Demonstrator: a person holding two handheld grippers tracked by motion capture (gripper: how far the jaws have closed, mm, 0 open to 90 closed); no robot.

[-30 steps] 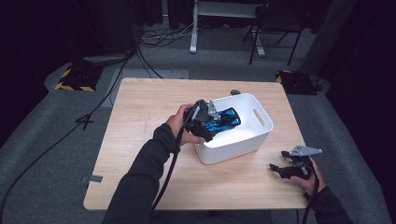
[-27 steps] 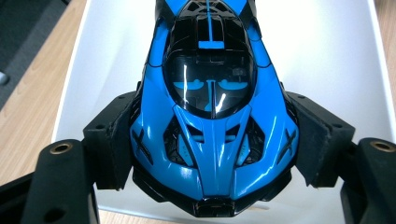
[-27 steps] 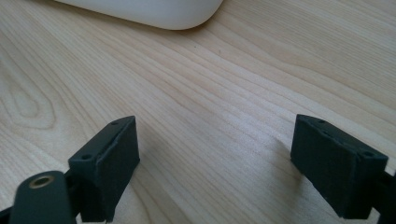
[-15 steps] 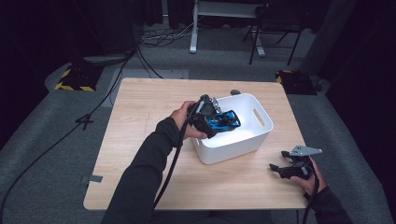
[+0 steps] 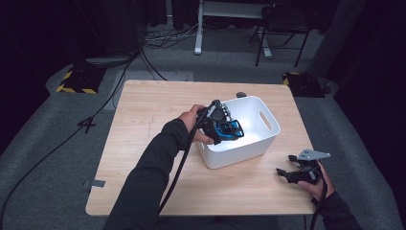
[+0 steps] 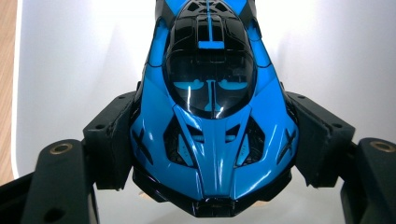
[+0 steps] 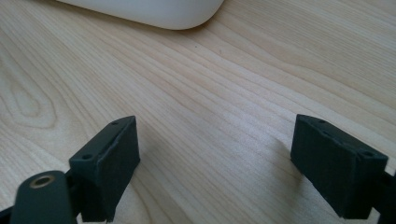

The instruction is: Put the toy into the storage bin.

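Jaws of left gripper point(image 6: 212, 154) clenched on toy car point(image 6: 212, 116) over white bin point(image 5: 256, 139): lower gently before releasing; right gripper point(image 7: 215, 163) spread wide.

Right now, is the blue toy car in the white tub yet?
Almost. The left gripper grips the glossy blue and black toy car by its sides, above the inside of the white plastic tub. Lowering and letting go remain. The right gripper rests open on the wooden table.
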